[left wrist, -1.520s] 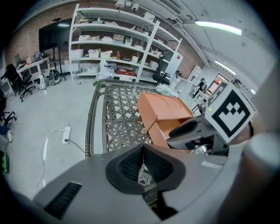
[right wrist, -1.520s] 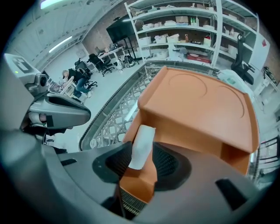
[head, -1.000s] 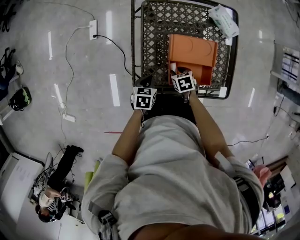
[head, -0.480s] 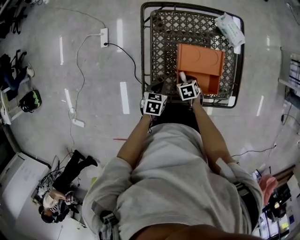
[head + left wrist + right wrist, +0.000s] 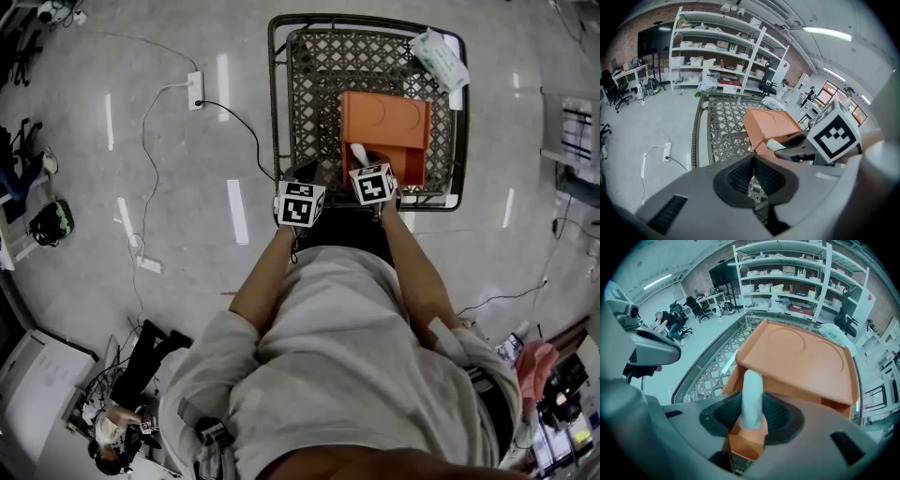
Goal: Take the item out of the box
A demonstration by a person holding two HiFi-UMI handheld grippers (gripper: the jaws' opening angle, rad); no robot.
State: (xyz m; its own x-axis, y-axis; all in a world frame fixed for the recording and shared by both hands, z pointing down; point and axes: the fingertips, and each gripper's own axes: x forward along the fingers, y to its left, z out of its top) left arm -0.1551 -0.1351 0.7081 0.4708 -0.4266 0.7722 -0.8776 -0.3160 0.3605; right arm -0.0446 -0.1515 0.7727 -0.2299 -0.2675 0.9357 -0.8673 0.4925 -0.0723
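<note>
R gripper (image 5: pixel 752 418), low centre of its view, clamps the white item (image 5: pixel 752 390) upright just over the orange box (image 5: pixel 801 357) mouth, prob. to lift it straight out. L gripper (image 5: pixel 752 180) is closed w/ nothing in it, parked by the cart (image 5: pixel 701 131) edge, out of the way.

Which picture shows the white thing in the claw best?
The right gripper view. The white thing stands big in the middle, gripped by the right claw, in front of the orange box. The head view shows only its small tip. The left gripper view shows it tiny, from the side.
</note>
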